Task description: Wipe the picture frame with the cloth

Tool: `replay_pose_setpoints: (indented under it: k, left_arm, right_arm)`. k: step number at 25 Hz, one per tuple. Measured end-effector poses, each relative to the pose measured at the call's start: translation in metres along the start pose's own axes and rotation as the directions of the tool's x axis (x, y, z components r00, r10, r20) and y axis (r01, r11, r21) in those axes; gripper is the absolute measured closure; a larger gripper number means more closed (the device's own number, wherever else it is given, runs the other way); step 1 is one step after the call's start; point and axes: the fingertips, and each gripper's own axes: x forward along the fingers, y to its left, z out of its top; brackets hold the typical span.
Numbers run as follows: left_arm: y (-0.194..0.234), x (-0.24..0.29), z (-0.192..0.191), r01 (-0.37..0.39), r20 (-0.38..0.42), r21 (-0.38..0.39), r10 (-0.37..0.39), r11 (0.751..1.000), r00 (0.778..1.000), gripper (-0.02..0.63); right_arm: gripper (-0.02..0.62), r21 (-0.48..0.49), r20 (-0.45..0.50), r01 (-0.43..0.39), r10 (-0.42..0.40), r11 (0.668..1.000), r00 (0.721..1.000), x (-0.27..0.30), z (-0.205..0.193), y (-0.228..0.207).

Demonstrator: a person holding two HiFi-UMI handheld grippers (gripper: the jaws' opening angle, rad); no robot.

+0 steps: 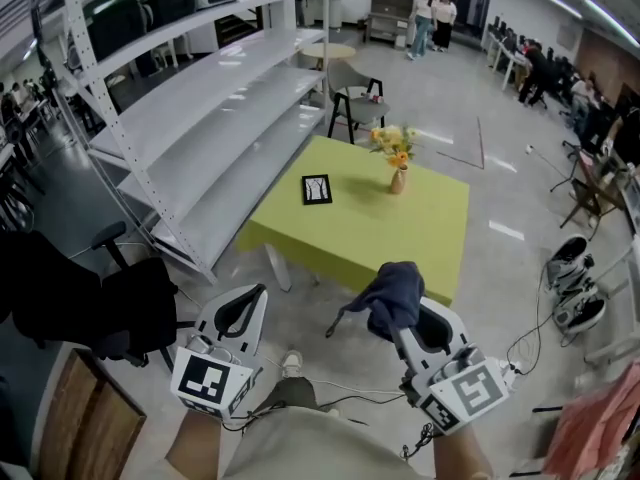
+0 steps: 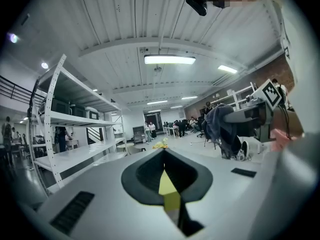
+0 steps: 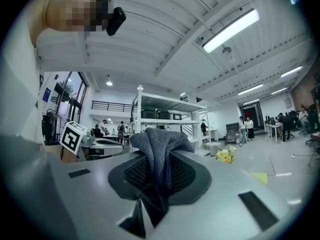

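Note:
A small black picture frame lies flat on the yellow-green table, well ahead of both grippers. My right gripper is held low in front of the table's near edge, shut on a dark grey-blue cloth that bunches over its jaws and hangs down one side. In the right gripper view the cloth is pinched between the jaws and rises above them. My left gripper is level with it to the left, shut and holding nothing. The frame does not show in either gripper view.
A vase of yellow flowers stands on the table right of the frame. White metal shelving runs along the table's left side. Beyond the table is a chair. A black office chair sits at my left, and cables lie on the floor at right.

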Motion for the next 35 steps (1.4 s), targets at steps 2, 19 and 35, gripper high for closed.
replay_pose_setpoints:
  k: [2,19,35]
  left_arm:
    - [0.002,0.002,-0.001,-0.005,0.001,-0.003,0.005,1.000,1.000,0.598]
    - [0.071,0.120,-0.034,0.041,0.029,-0.041,-0.040,0.998,0.999,0.598]
    - [0.217,0.279,-0.071,0.117,-0.057,-0.084,-0.122,0.990,0.991,0.598]
  right_arm:
    - [0.517,-0.011,-0.004,-0.011,0.010,1.000,1.000,0.005,-0.002,-0.002]
    - [0.515,-0.045,-0.055,0.026,-0.029,0.999,0.998,0.118,-0.029,-0.072]
    - [0.514,-0.001,-0.158,0.084,-0.083,0.996,0.984,0.323,-0.040,-0.163]
